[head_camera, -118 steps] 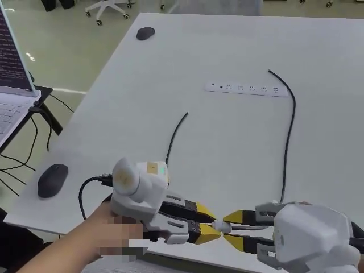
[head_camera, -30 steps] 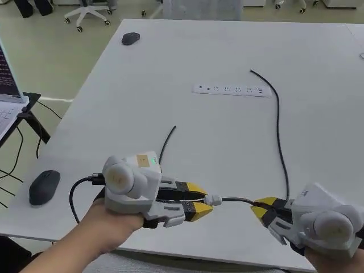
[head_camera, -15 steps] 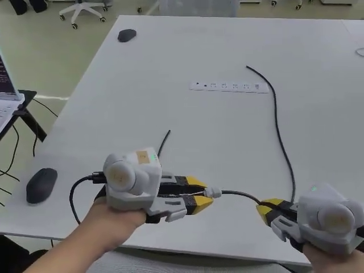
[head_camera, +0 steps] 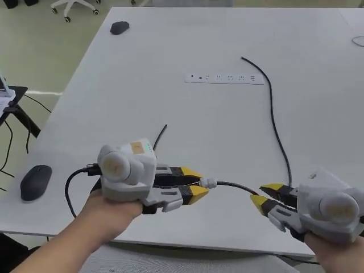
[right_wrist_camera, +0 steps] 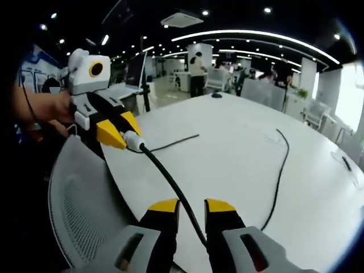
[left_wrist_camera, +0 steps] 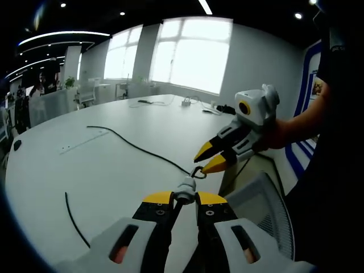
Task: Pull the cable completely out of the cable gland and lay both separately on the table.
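Farther apart than before, the left tongs (head_camera: pixel 203 183) are clamping the small white plastic cable gland (head_camera: pixel 209 183) above the white tabletop (head_camera: pixel 170 68) edge; the right tongs (head_camera: pixel 259 193) are pinching the thin black cable (head_camera: pixel 272 122), which is still running through the gland.

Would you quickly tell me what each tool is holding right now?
Left tool: shut on the small white plastic cable gland.
Right tool: shut on the thin black cable.
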